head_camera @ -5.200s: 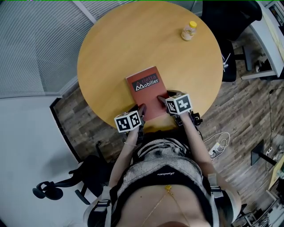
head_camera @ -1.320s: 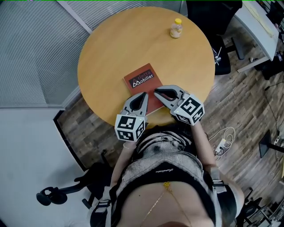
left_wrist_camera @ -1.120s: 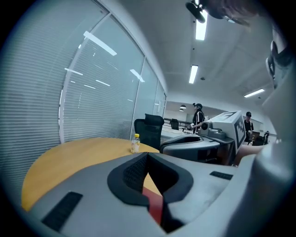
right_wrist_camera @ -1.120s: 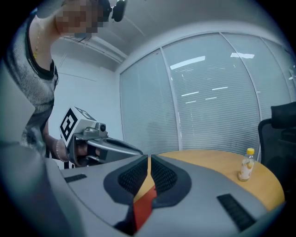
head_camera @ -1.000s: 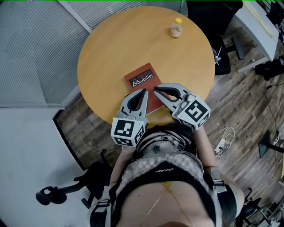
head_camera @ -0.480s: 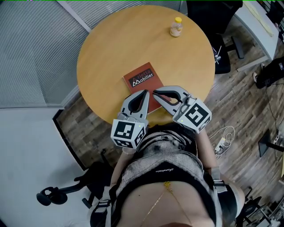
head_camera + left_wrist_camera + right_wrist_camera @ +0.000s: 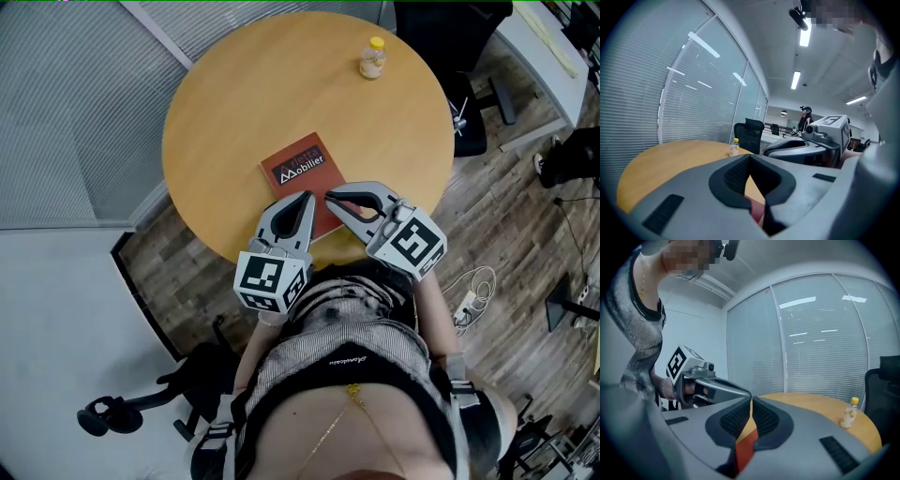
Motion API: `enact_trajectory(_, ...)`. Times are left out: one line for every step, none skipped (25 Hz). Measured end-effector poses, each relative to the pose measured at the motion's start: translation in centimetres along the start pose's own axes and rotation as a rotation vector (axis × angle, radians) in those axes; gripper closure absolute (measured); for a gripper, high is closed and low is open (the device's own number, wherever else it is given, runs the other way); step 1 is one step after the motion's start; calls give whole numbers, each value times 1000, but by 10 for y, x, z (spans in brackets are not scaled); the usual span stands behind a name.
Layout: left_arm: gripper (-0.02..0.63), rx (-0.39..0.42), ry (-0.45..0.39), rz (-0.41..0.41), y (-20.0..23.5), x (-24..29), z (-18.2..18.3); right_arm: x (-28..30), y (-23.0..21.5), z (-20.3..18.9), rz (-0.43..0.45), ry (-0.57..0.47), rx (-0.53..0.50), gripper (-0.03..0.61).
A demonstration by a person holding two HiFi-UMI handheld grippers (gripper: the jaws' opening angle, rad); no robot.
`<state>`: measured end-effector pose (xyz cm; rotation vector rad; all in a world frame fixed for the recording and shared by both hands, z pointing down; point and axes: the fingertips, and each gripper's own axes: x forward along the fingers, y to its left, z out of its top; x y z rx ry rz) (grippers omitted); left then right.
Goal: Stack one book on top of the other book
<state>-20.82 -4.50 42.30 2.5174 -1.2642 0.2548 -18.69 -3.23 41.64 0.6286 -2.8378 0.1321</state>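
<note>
Head view, red book, round table

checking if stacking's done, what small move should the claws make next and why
Probably ease both back off the table. The left claw and right claw are shut and empty, at the near edge of the red book, which lies flat on the table. Only one cover shows; a second book beneath can't be confirmed.
</note>
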Motion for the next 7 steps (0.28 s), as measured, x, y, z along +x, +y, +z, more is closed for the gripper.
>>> enact_trajectory(594, 0, 1, 2, 1, 0, 0, 0, 0, -1, -2, 4, 3, 546)
enact_trajectory(594, 1, 2, 3, 2, 0, 0, 1, -1, -1, -4, 7, 3, 546)
enact_trajectory(594, 1, 2, 4, 2, 0, 0, 1, -1, -2, -5, 8, 7, 546)
enact_trajectory(593, 2, 3, 4, 2, 0, -1, 1, -1, -2, -7, 7, 15, 546)
enact_trajectory(594, 3, 4, 3, 1, 0, -1, 1, 0, -1, -8, 7, 21, 546)
enact_trajectory(594, 4, 5, 2, 1, 0, -1, 1, 0, -2, -7, 8, 22, 546)
enact_trajectory(594, 5, 6, 1, 0, 1, -1, 1, 0, -2, -6, 8, 21, 546)
